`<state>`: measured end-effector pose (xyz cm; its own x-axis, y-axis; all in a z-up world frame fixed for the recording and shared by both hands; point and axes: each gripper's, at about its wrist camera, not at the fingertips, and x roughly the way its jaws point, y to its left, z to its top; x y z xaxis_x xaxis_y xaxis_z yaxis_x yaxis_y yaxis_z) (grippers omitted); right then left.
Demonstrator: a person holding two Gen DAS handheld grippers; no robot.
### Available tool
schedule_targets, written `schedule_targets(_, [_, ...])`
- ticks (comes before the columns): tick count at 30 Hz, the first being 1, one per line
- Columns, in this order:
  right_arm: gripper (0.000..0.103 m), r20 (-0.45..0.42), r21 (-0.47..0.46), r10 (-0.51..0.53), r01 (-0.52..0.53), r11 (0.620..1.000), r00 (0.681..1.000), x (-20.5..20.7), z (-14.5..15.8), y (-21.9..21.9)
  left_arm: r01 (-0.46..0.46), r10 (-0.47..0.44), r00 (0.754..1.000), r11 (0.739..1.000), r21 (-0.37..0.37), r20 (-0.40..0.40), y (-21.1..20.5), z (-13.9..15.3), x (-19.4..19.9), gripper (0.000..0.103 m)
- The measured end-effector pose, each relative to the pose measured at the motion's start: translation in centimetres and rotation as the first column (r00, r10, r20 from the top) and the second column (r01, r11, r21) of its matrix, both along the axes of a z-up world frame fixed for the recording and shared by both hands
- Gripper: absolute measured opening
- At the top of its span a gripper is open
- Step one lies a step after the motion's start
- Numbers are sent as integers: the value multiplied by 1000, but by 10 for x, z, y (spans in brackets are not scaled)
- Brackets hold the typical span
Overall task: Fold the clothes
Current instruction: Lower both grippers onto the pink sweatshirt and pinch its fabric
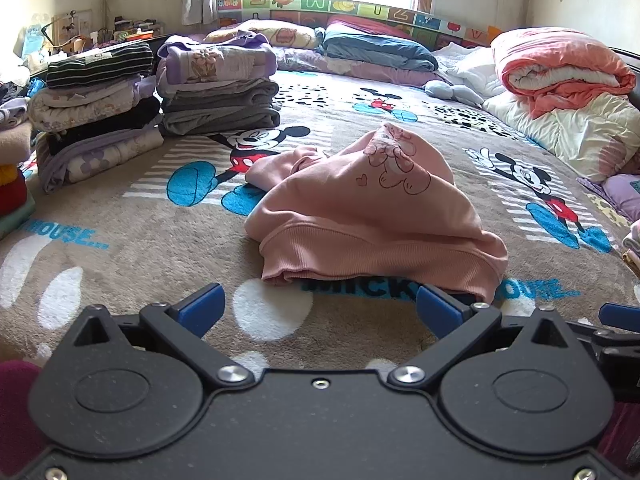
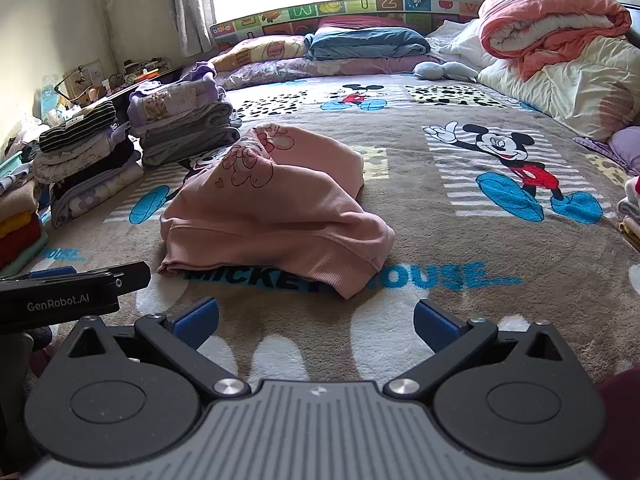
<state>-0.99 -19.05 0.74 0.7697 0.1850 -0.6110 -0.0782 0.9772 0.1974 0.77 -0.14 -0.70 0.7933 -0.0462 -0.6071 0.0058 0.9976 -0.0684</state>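
pink sweatshirt [image 1: 360, 216] lies crumpled just beyond left claw [image 1: 320, 308], spread wide.

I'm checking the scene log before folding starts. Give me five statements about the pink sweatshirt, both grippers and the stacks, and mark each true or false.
1. The crumpled pink cotton sweatshirt lies unfolded on the grey cartoon-print blanket. True.
2. The left gripper is shut on its hem. False: it is open and holds nothing.
3. The right gripper is open. True.
4. Folded clothes stacks stand left of the sweatshirt. True.
5. The rolled coral quilt lies on those stacks. False: it rests on the white bedding at the right.
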Motion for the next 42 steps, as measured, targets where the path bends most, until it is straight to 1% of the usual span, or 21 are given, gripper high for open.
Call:
schedule_targets(7, [103,18,31,18,-19,999,1000,6,-7,-5,2,-3,999,1000,-8,-38,0,-9,11,103])
schedule_targets(12, [103,30,75,54,-56,996,998,19,-13,-9,31,-35,996,998,-50,-78,5,-16,26,103])
schedule_targets(15, [103,47,89,78,-82,993,996,31,-15,-11,33,-39,995,997,-69,-97,9,-17,38,103])
schedule_targets(18, [103,70,95,104,-110,989,992,44,-15,-13,0,-5,995,999,-44,-103,13,-16,52,103])
schedule_targets(20, [103,86,121,112,-122,985,990,56,-15,-18,-1,-3,995,999,-36,-100,17,-15,62,103])
schedule_targets(22, [103,78,169,116,-128,977,990,71,-15,-23,19,-23,997,999,-48,-80,23,-13,71,103])
schedule_targets(26, [103,66,247,130,-142,959,989,101,-16,-32,51,-57,997,994,-101,-53,38,-9,94,103])
schedule_targets(30, [103,49,293,107,-117,949,993,133,-13,-42,73,-86,993,985,-158,-76,52,-2,124,103])
schedule_targets(32, [103,31,327,113,-117,938,993,150,-14,-48,78,-90,994,984,-161,-68,57,3,137,103])
schedule_targets(35, [103,14,338,122,-120,934,992,175,-17,-54,86,-96,993,986,-145,-62,61,8,159,103])
schedule_targets(42, [103,-38,372,147,-122,920,988,223,-28,-68,150,-169,979,976,-158,-115,67,2,220,103])
